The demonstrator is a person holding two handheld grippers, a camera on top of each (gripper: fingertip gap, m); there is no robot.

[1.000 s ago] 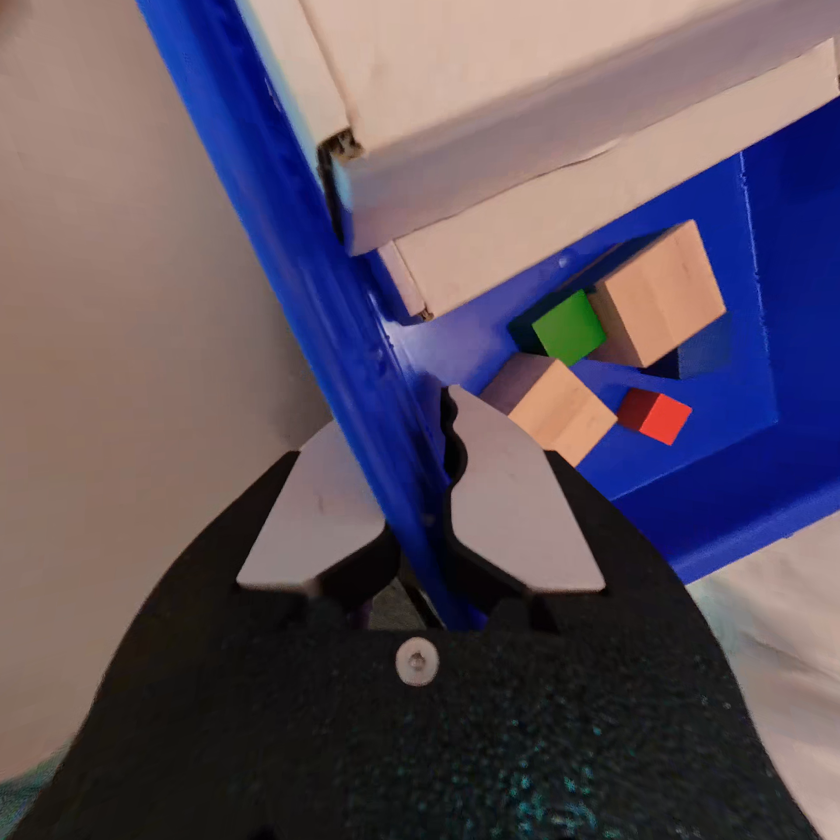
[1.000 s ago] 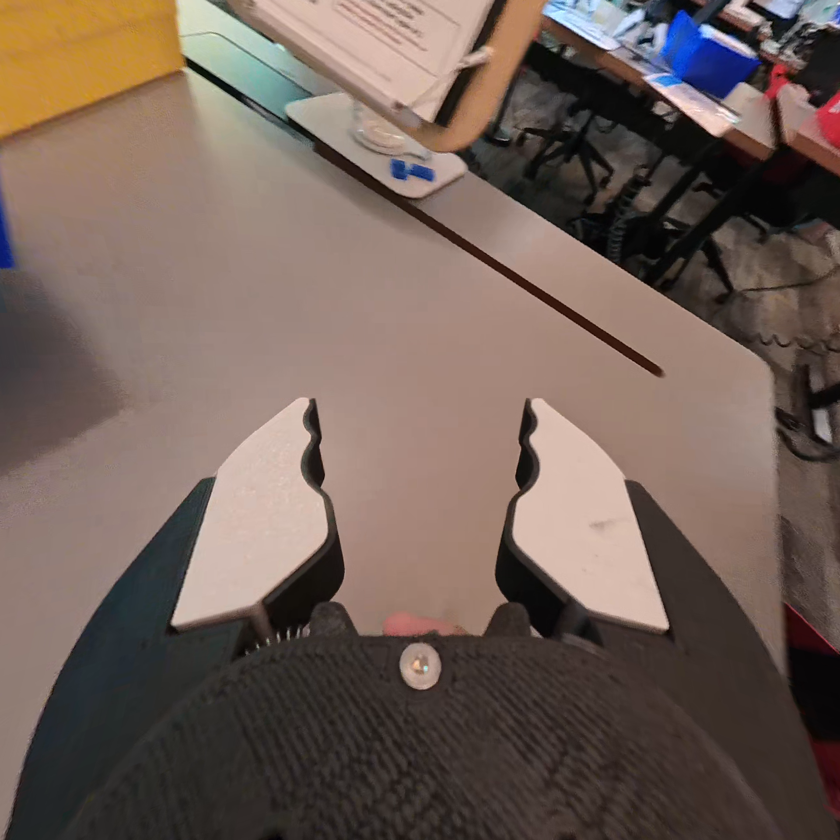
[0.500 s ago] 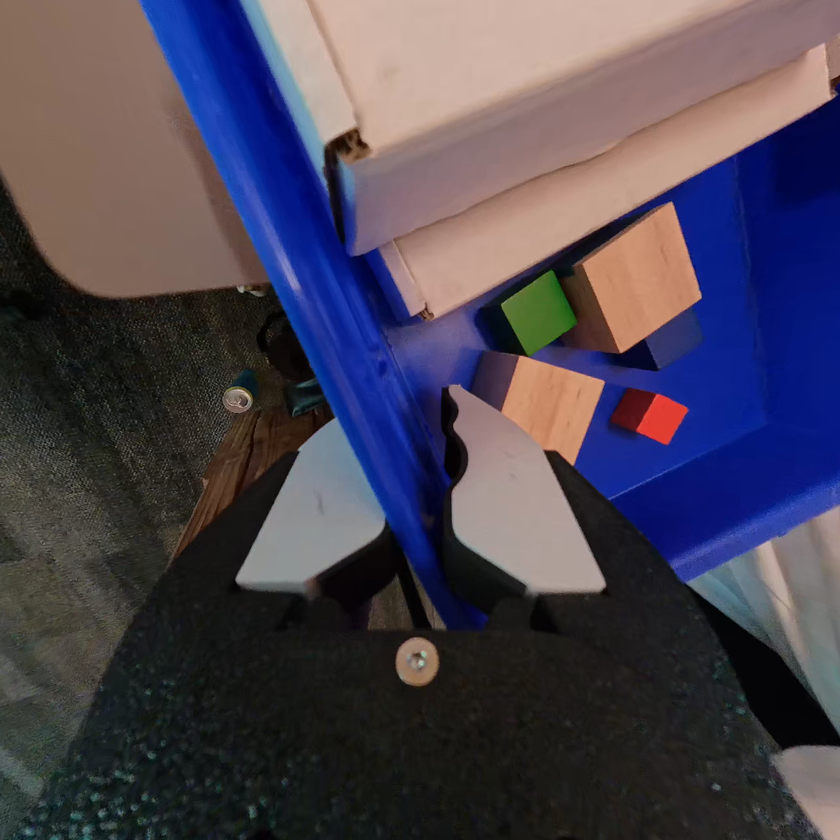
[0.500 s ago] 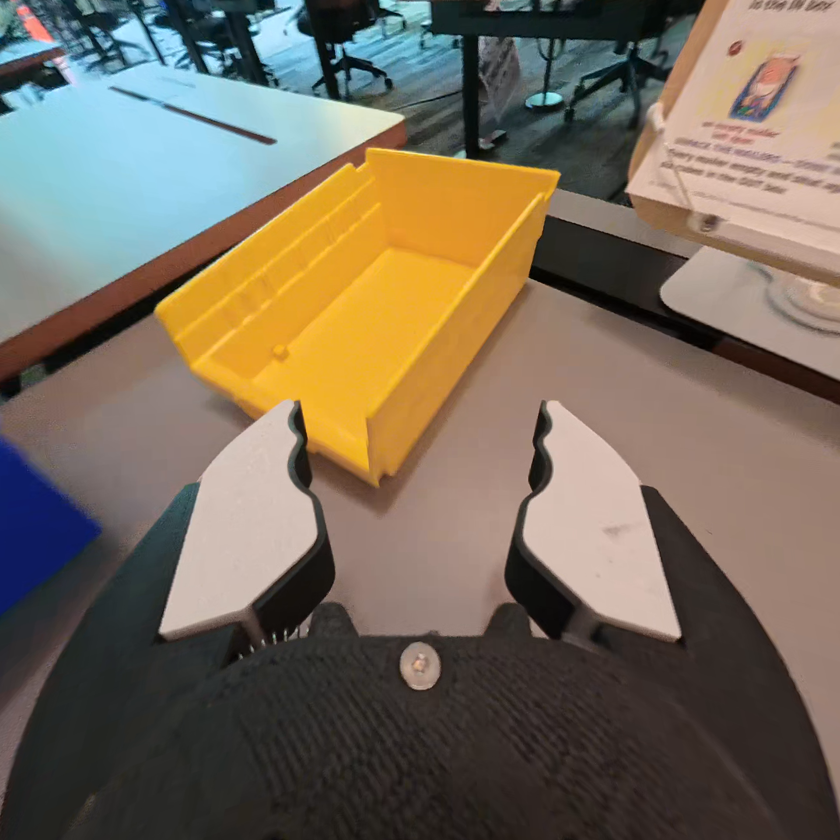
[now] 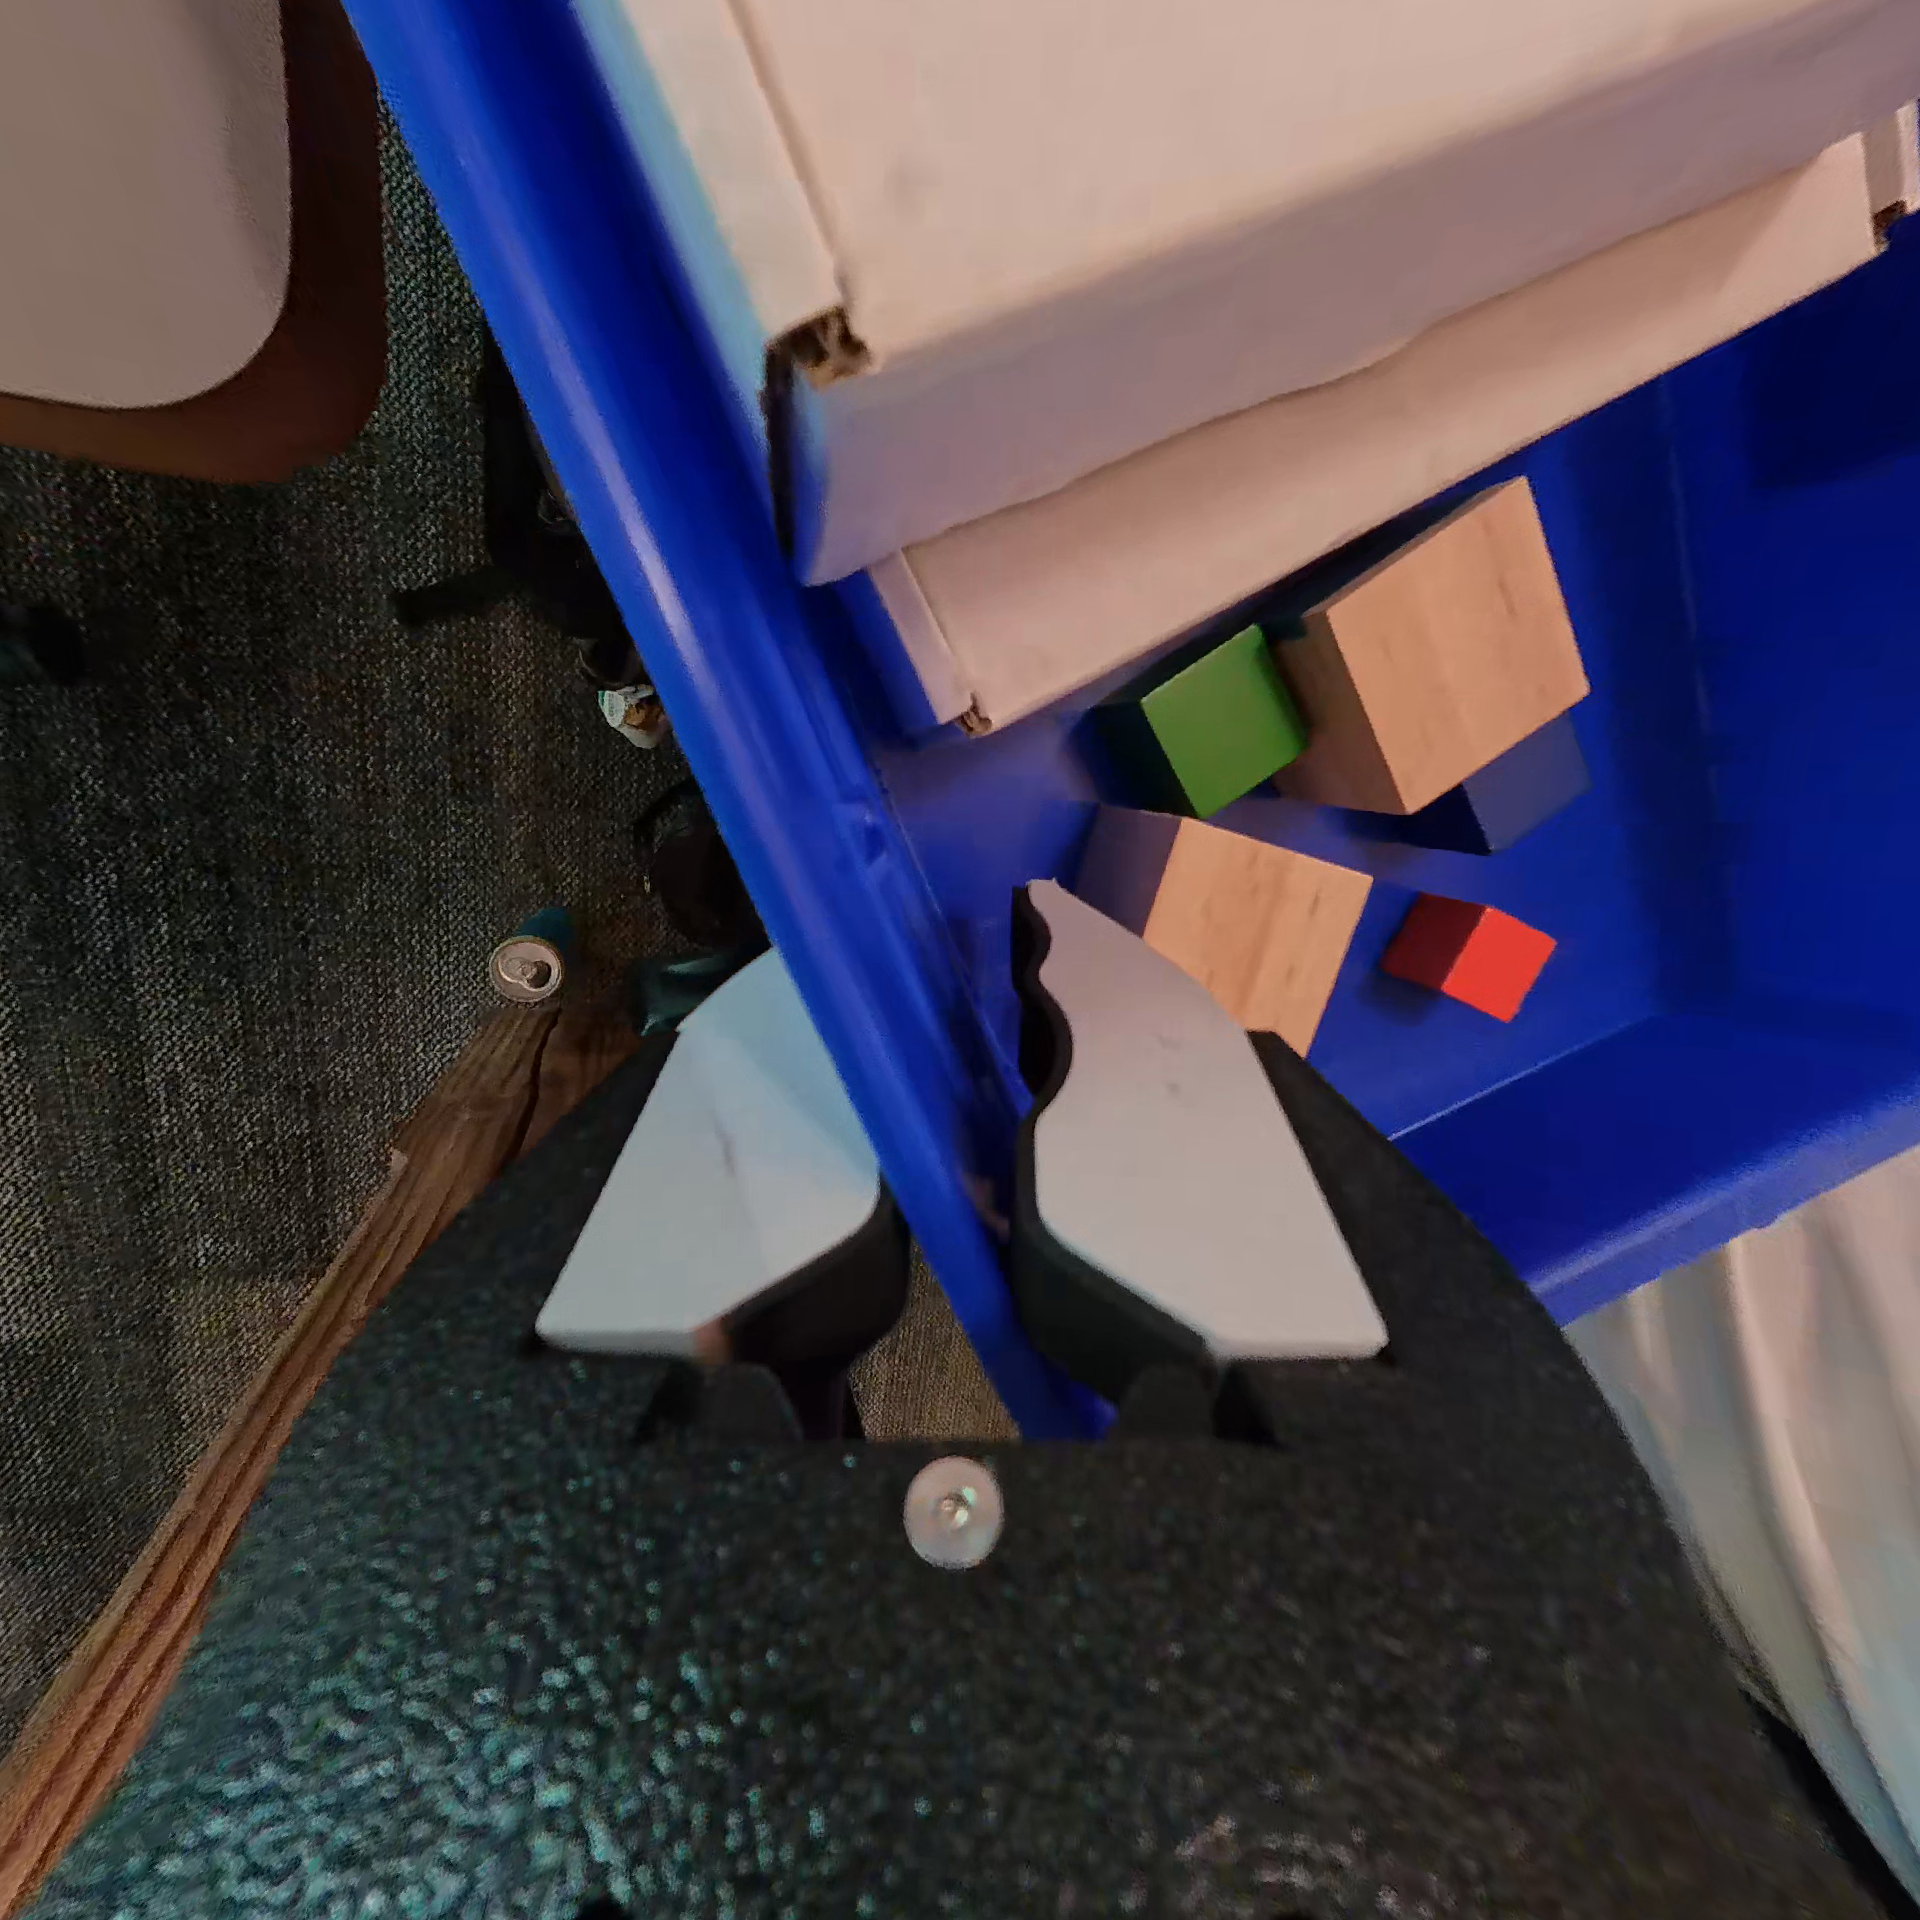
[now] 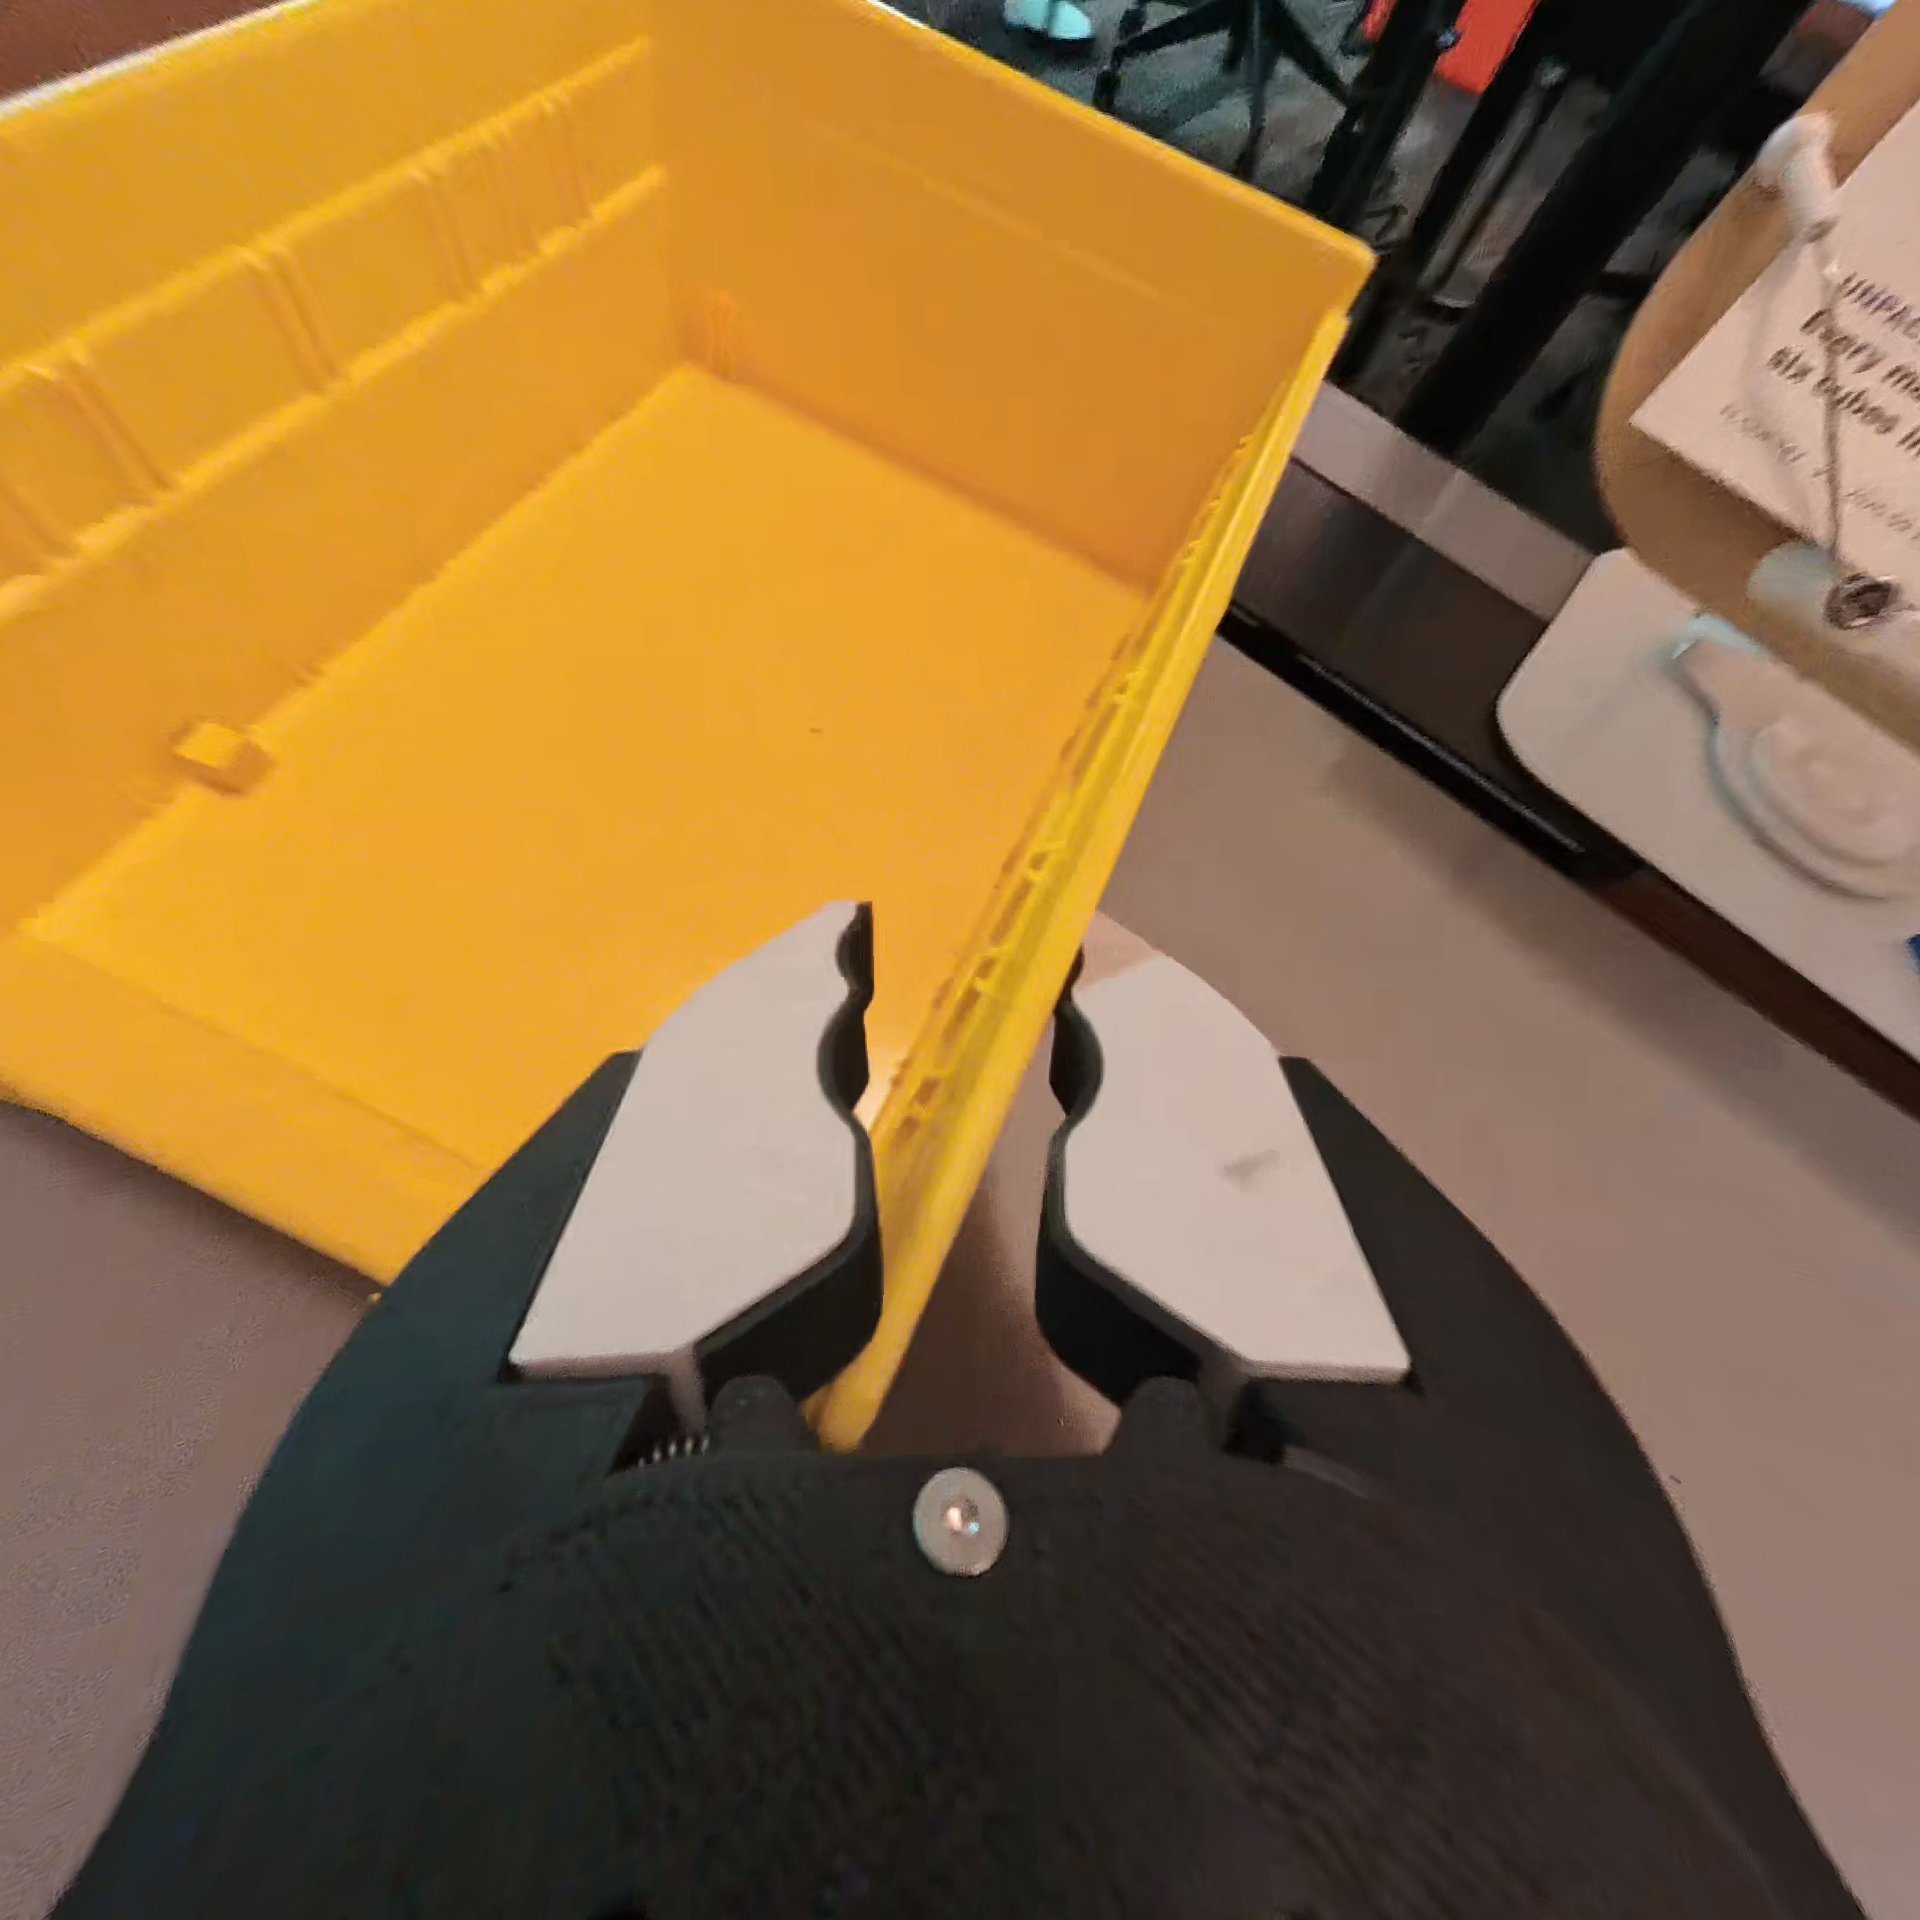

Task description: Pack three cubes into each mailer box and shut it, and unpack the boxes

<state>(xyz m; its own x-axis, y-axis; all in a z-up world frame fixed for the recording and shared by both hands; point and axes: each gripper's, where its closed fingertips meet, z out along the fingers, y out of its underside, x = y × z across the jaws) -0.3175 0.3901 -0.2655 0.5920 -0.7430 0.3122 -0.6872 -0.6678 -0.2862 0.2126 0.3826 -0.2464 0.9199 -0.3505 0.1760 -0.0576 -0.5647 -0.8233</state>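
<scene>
Setup step, by the look of it. Left claw (image 5: 914, 1049) clamped on blue bin (image 5: 727, 665) wall, carrying mailer boxes (image 5: 1247, 260) and cubes (image 5: 1247, 935). Right claw (image 6: 961, 1039) half-open astride yellow bin (image 6: 623, 675) wall on worktop (image 6: 1403, 987), gap on its right side. Next, probably: squeeze shut, then shift bin.

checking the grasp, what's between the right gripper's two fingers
In the right wrist view, the yellow bin's side wall rim stands between the right gripper's fingers, not yet clamped.

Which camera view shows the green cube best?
The left wrist view: the green cube lies inside the blue bin, unobstructed, beside a wooden cube. The right wrist view does not show it, only a yellow bin.
</scene>
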